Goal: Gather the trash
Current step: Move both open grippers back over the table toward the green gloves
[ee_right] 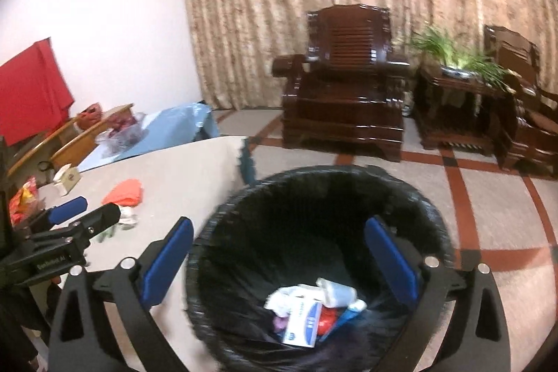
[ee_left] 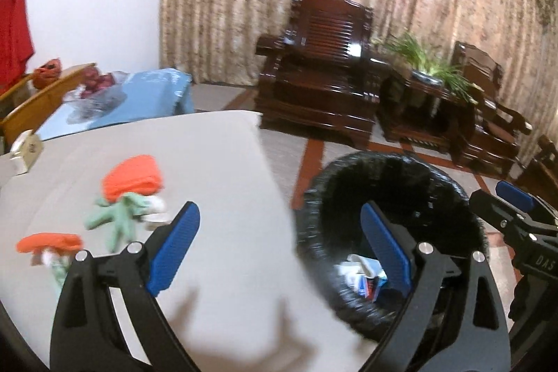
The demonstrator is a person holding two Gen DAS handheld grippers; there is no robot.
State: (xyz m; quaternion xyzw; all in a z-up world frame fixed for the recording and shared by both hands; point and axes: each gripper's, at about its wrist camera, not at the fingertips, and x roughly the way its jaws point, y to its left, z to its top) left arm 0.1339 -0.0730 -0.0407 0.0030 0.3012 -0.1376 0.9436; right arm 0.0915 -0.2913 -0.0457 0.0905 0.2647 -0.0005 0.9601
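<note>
The right claw (ee_right: 279,257) is wide open and holds nothing. It hangs over the black bin (ee_right: 432,215), which stands on the floor just to the right of the gray table (ee_left: 209,162). Down in the bin lies a little heap of trash (ee_right: 310,305): a white box, some crumpled paper and a bit of red.

The left claw (ee_left: 279,250) is wide open too, and empty. One of its fingers is over the table and the other is over the bin.

More trash is on the table, on the left side. There is an orange piece (ee_left: 134,178), a pale green scrap (ee_left: 118,218) just near it, and another orange bit (ee_left: 48,241) nearer to us.

I think the next job is to fetch one of these. To do it well, swing the left claw left, go down slowly with the fingers open on both sides of the scrap, and squeeze only when it sits in the middle. Soft bits can slip, so pinch the thick part.
</note>
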